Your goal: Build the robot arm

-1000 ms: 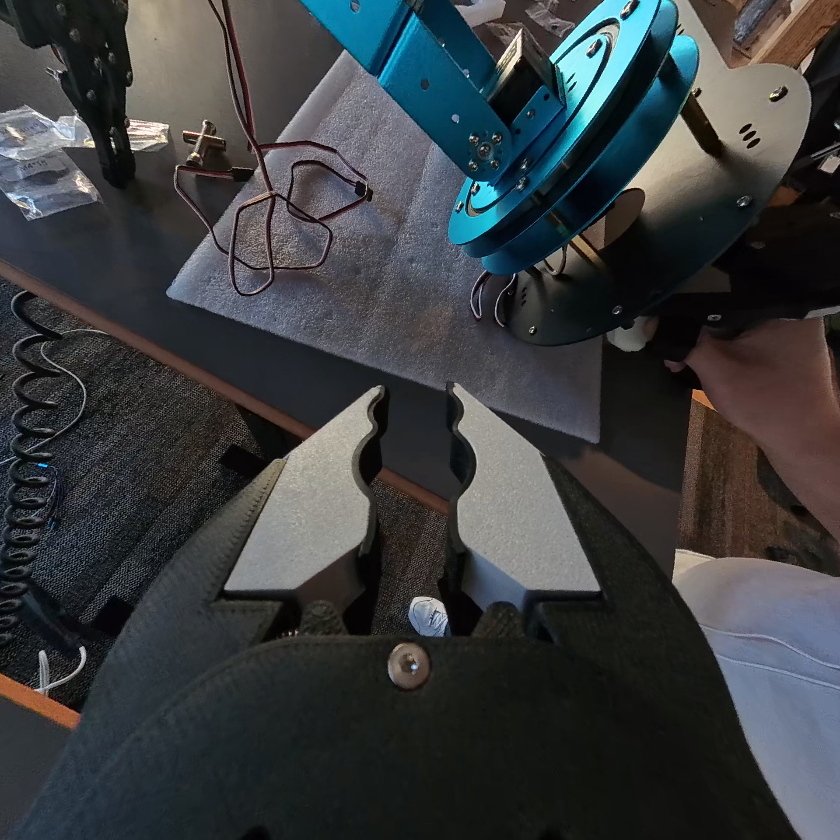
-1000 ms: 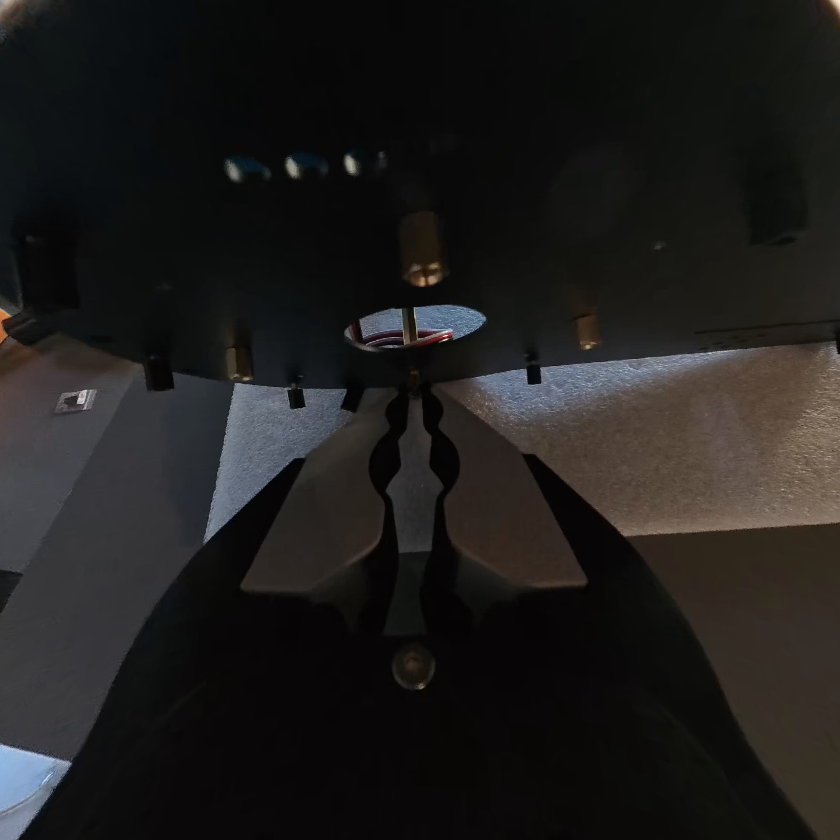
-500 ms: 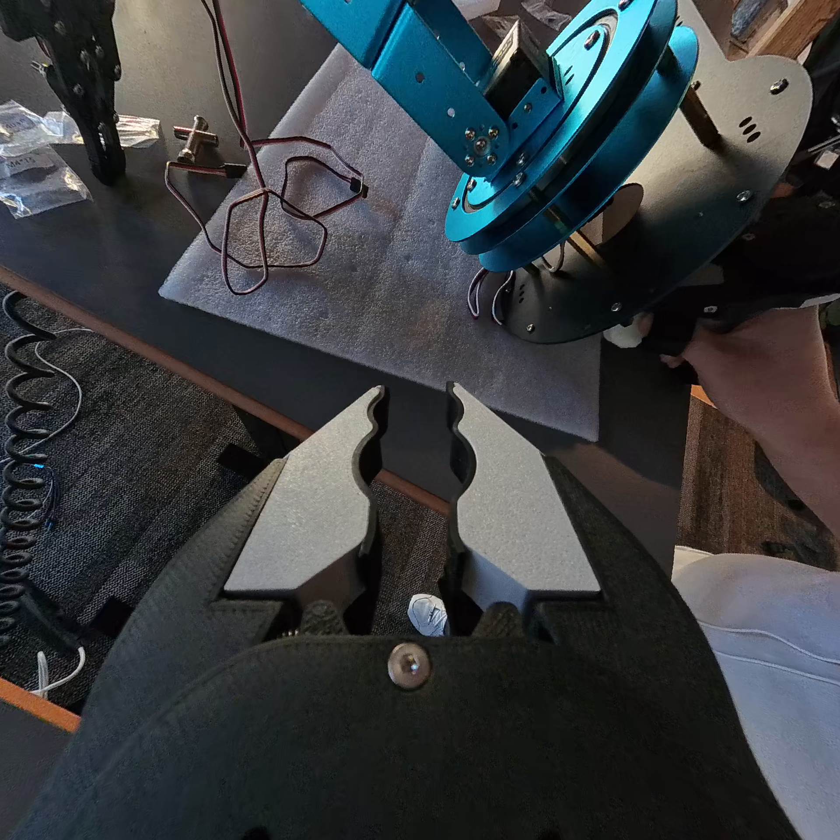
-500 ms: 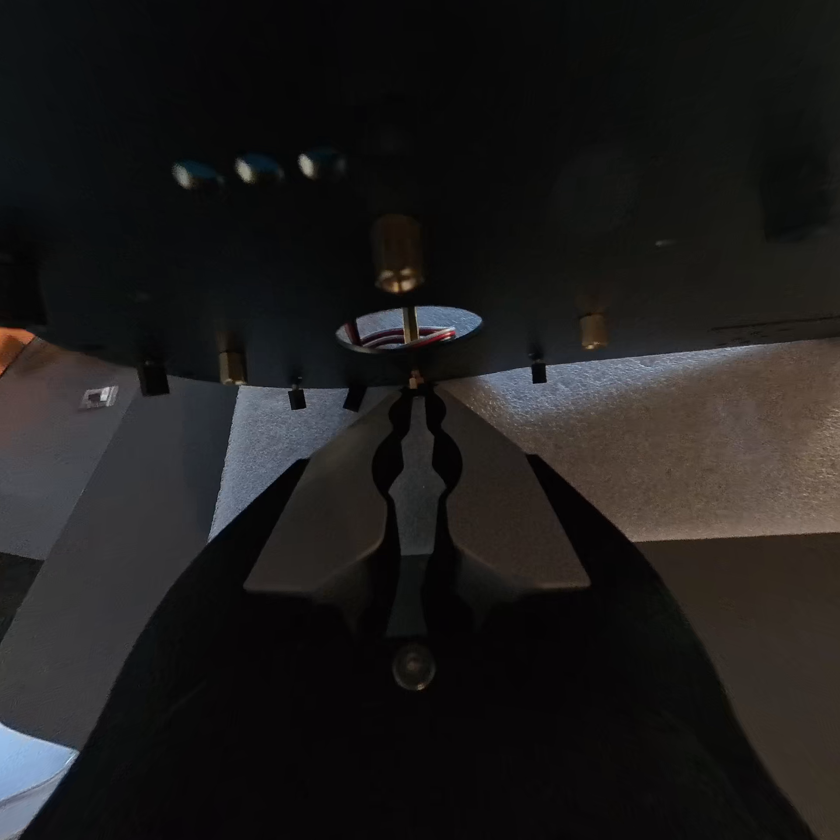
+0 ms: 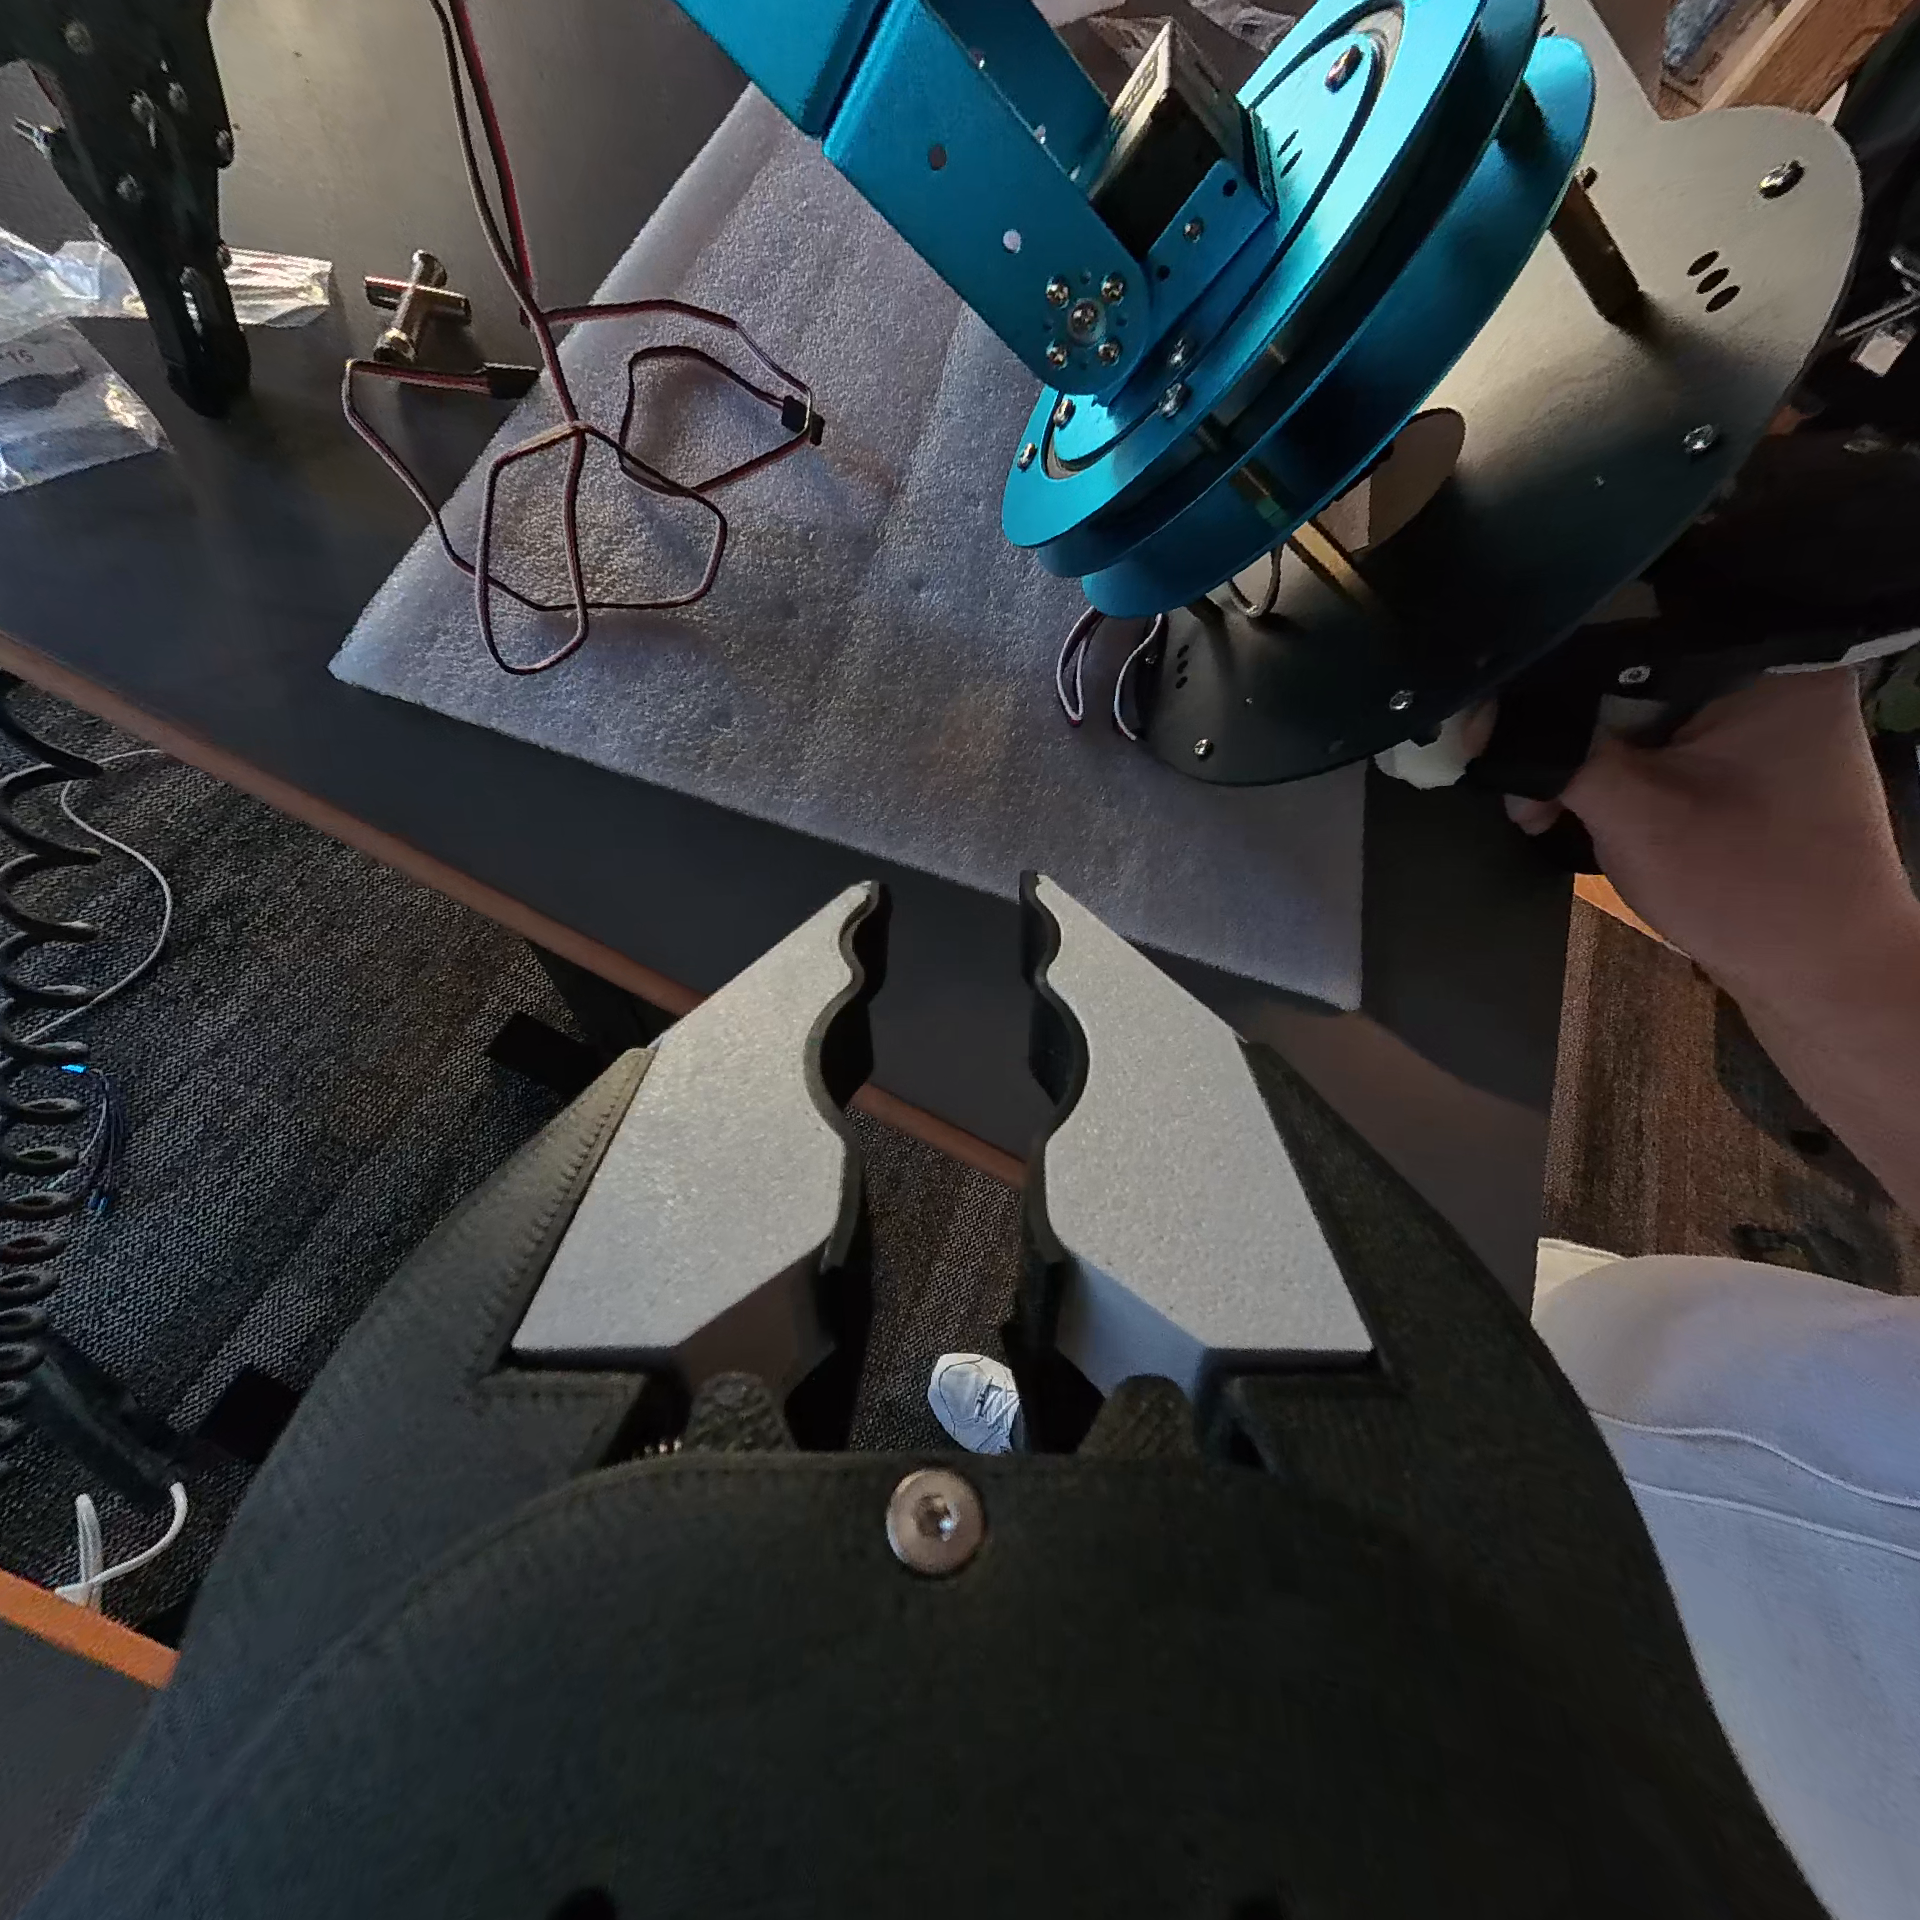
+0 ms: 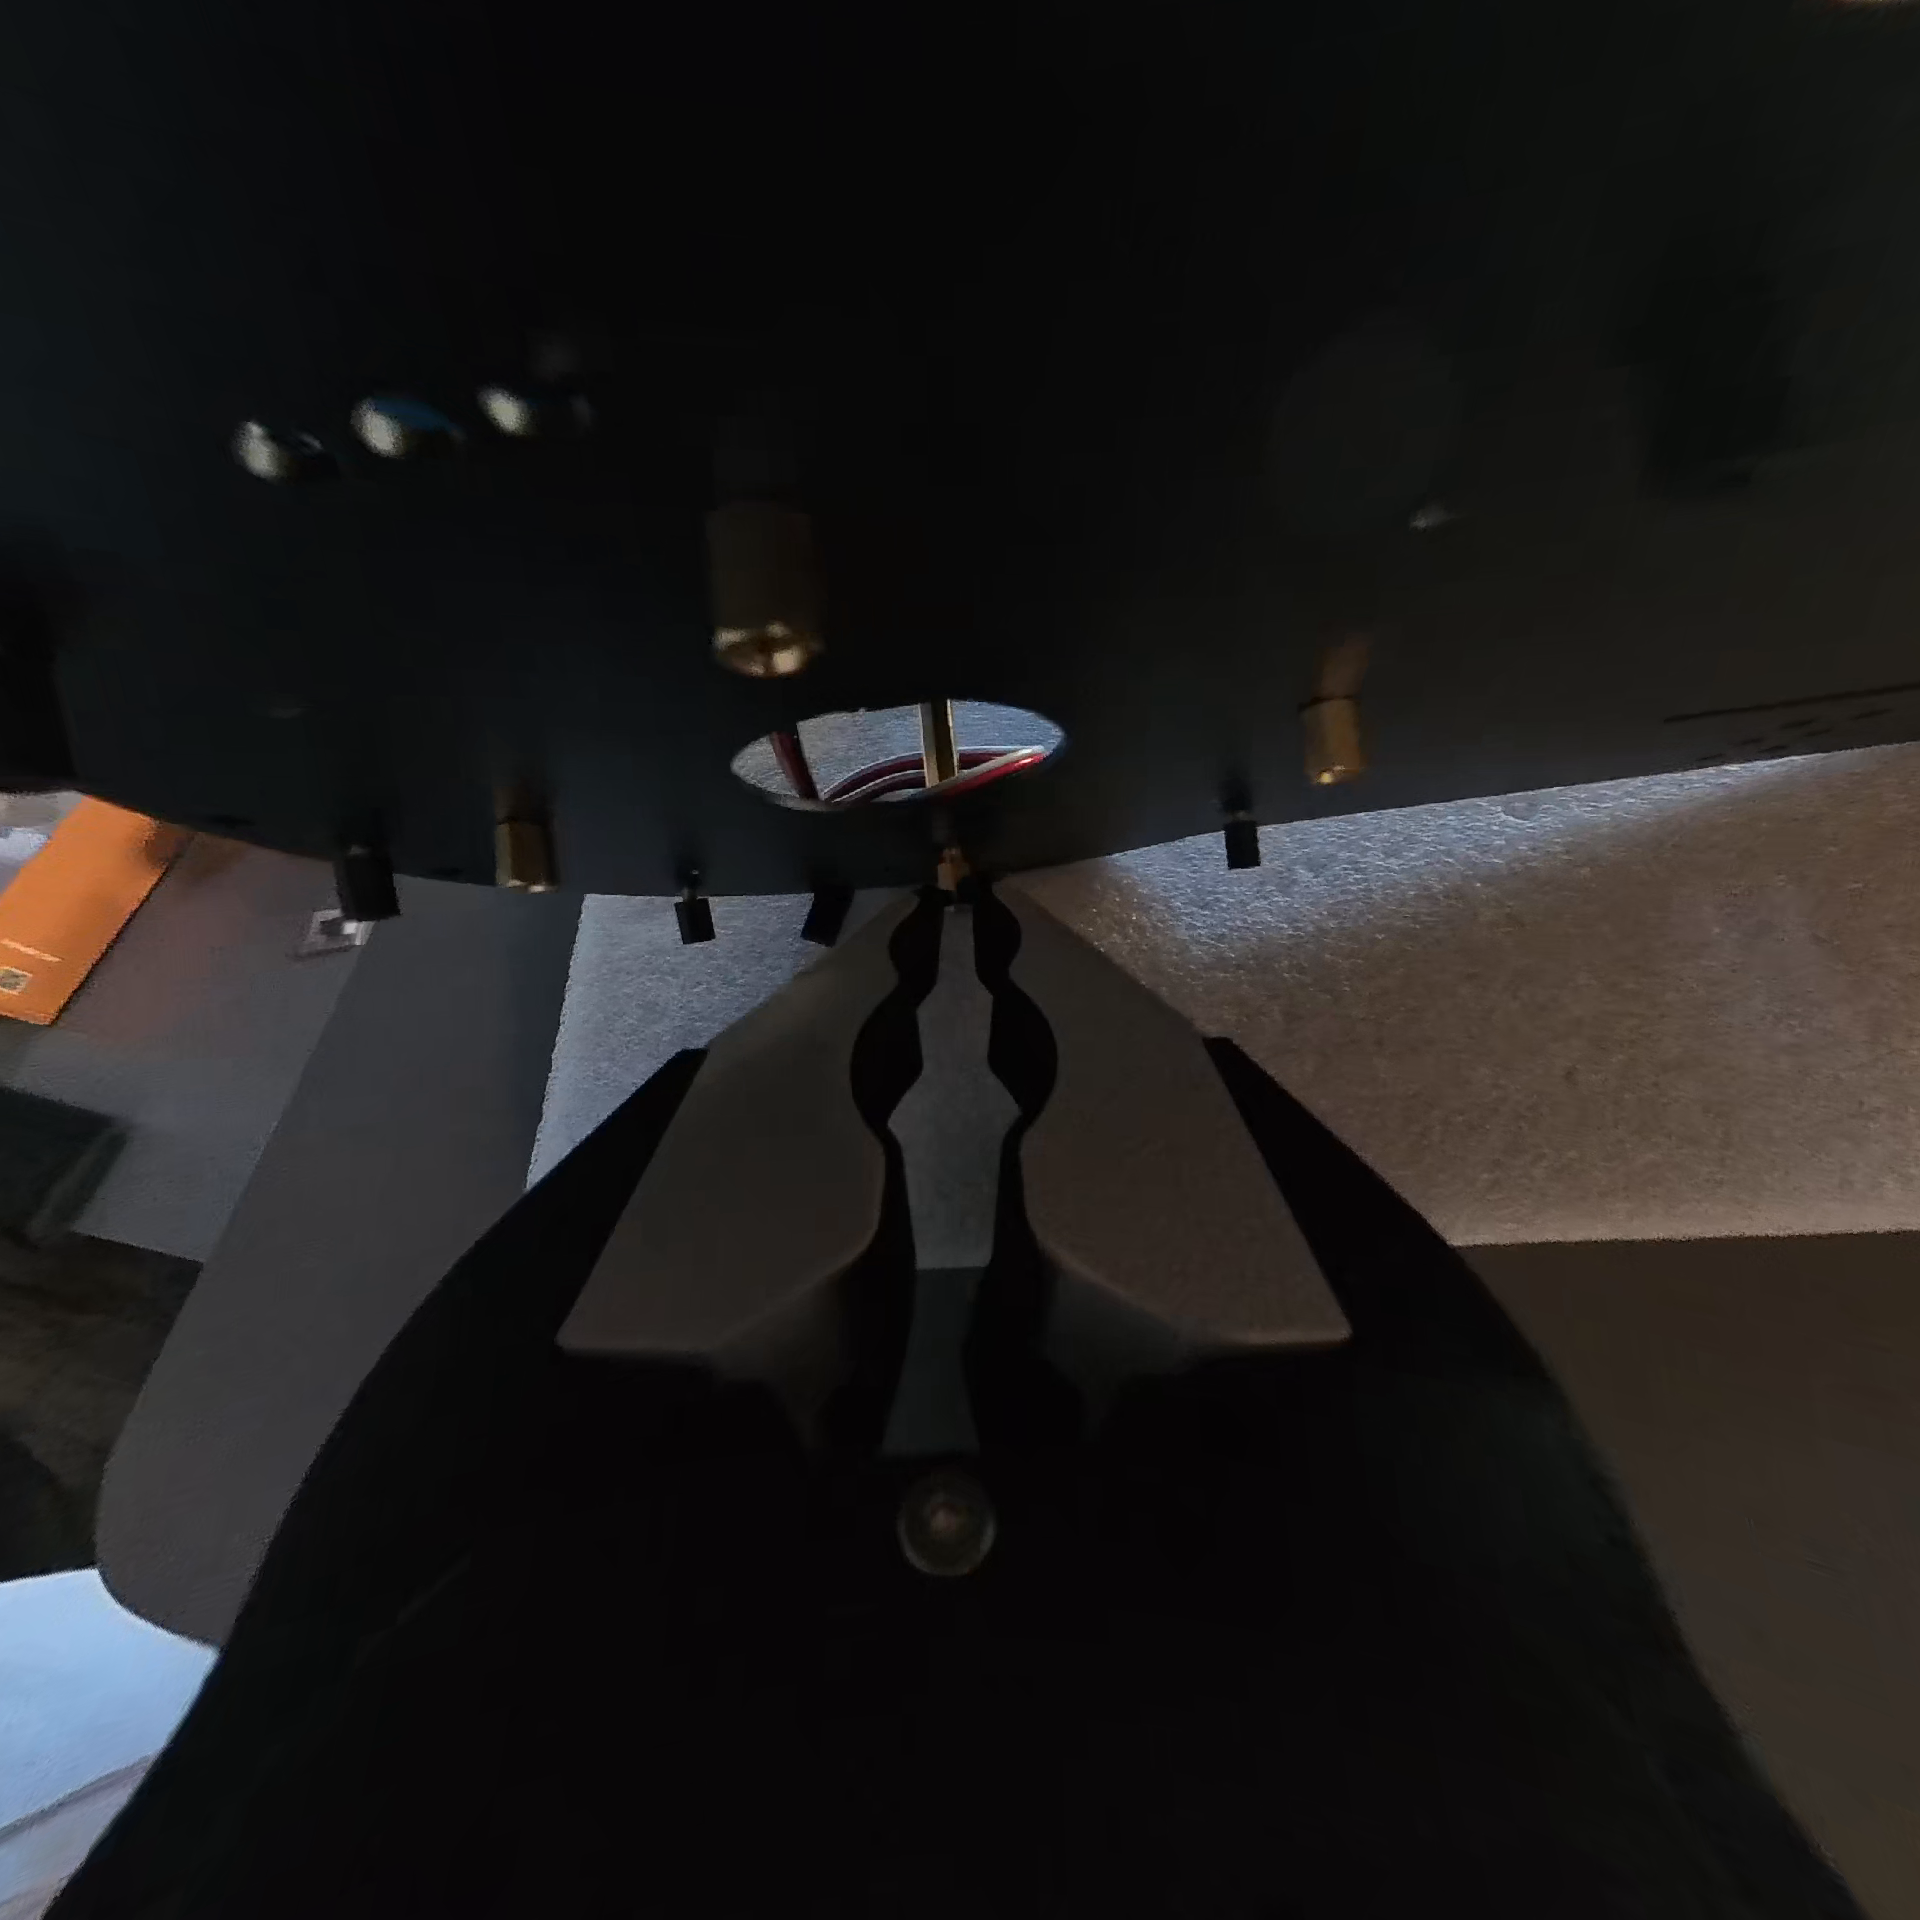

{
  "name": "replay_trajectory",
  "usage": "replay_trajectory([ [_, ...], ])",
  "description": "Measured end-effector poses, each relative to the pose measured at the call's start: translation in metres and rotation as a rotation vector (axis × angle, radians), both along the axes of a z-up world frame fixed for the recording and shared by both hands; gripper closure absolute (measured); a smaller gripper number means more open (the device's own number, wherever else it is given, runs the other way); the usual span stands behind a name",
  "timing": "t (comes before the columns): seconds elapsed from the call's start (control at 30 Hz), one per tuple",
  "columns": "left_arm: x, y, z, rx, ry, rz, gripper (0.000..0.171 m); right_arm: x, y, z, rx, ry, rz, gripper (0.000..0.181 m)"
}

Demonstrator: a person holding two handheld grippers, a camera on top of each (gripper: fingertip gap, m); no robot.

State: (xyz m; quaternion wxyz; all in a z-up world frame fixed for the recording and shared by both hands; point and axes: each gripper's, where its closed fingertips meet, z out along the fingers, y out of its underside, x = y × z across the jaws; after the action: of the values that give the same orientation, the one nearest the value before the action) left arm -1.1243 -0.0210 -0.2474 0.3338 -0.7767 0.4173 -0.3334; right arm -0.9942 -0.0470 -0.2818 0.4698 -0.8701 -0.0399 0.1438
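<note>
Left gripper (image 5: 948, 914) agape, empty, above desk edge. Right gripper (image 6: 954, 902) nearly closed on brass stud (image 6: 950, 862) under dark plate (image 6: 935, 312); grip unclear, underside in shadow.

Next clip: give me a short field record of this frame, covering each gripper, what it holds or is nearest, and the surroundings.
left gripper: open, empty, above the desk edge
right gripper: shut on a small brass standoff at the rim of the tilted black base plate
on the plate: blue arm assembly
under it: grey foam sheet
nearby: loose servo wires; cross wrench
</note>
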Motion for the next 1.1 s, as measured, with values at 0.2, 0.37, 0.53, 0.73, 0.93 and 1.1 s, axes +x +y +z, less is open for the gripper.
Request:
replay_trajectory([
  [0.2,-0.001,0.001,0.000,-0.001,-0.001,0.004,0.148,0.000,0.000,0.000,-0.013,0.076,0.010,0.177],
  [0.37,-0.001,0.001,0.002,0.004,-0.002,0.003,0.148,0.003,-0.001,0.006,0.017,0.119,-0.003,0.177],
  [0.53,0.000,0.001,0.001,0.003,0.000,-0.001,0.149,0.002,-0.001,0.002,-0.008,0.116,-0.002,0.176],
  [0.73,-0.001,0.001,0.002,0.005,-0.001,0.002,0.148,-0.002,-0.002,-0.002,-0.020,0.027,0.013,0.177],
  [0.93,-0.004,0.001,0.001,0.002,0.000,0.007,0.149,-0.002,-0.002,0.001,-0.003,0.030,0.005,0.177],
  [1.1,-0.003,0.001,0.002,0.004,-0.003,0.005,0.149,0.002,-0.003,0.007,0.036,0.054,-0.022,0.177],
])
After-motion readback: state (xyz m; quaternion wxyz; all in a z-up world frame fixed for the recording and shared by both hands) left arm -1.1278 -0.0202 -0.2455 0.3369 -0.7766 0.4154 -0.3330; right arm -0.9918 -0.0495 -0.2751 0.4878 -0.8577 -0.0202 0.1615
